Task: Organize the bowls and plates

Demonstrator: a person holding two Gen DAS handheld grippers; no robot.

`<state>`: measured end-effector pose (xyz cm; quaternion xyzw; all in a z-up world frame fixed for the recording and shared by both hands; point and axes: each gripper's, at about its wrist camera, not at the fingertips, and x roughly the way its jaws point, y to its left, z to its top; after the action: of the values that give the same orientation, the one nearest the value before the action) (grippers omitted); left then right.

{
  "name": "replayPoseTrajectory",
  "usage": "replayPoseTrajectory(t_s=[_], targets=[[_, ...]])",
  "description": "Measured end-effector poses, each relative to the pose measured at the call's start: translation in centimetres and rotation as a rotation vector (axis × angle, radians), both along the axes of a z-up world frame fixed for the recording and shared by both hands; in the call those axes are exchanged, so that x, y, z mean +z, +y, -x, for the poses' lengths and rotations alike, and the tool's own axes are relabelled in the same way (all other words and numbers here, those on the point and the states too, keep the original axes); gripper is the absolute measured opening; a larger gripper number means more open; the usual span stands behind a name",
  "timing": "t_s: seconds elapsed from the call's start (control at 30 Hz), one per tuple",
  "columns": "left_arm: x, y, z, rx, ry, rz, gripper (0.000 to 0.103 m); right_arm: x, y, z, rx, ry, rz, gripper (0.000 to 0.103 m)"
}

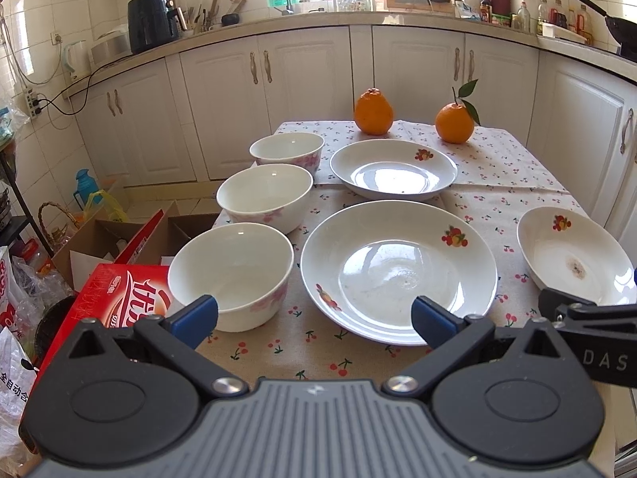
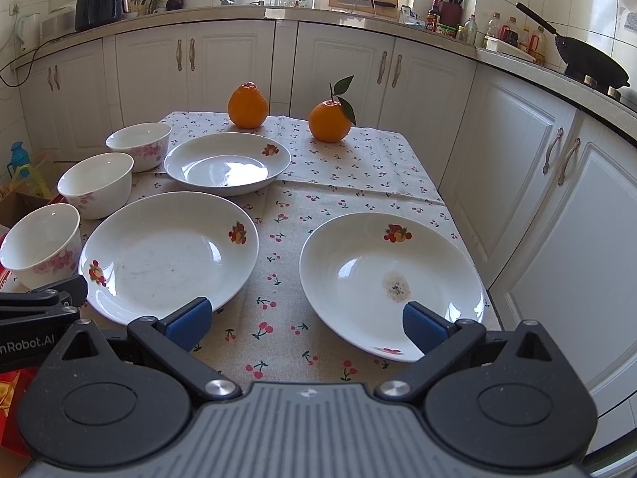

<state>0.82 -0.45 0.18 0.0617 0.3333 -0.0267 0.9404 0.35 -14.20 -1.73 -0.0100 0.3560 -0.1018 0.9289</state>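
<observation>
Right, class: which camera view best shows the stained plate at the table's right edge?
The right wrist view: the stained plate appears whole, its brown mark clear. The left wrist view shows it only at the frame's right edge, partly hidden.

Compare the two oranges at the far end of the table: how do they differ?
The left orange has a knobbly raised neck on top and no leaves; the right orange is rounder and carries a stem with green leaves. The left orange sits nearer the far table edge; the right orange sits slightly closer to the cameras. Both rest upright on the cherry-print tablecloth, apart from each other.
</observation>
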Motion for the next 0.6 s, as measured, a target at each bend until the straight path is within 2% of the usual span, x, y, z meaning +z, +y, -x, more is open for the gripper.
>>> replayPoseTrajectory(t_s=[0.27,0.47,0.6], targets=[[1.6,-1.0,-1.5,-0.115,-0.033,0.069,0.102,0.9,-2.1,-0.5,0.004,-0.031,0.003,0.103],[2.4,-2.5,-3.3,-0.221,-0.056,0.067,0.102,1.0,-5.7,-0.4,0.063,-0.073,-0.026,0.103],[2.6,-3.9,-5.2,-0.347,0.001,0.115,0.102,0.3,-8.3,0.3,0.096,-0.093,-0.011,0.103]])
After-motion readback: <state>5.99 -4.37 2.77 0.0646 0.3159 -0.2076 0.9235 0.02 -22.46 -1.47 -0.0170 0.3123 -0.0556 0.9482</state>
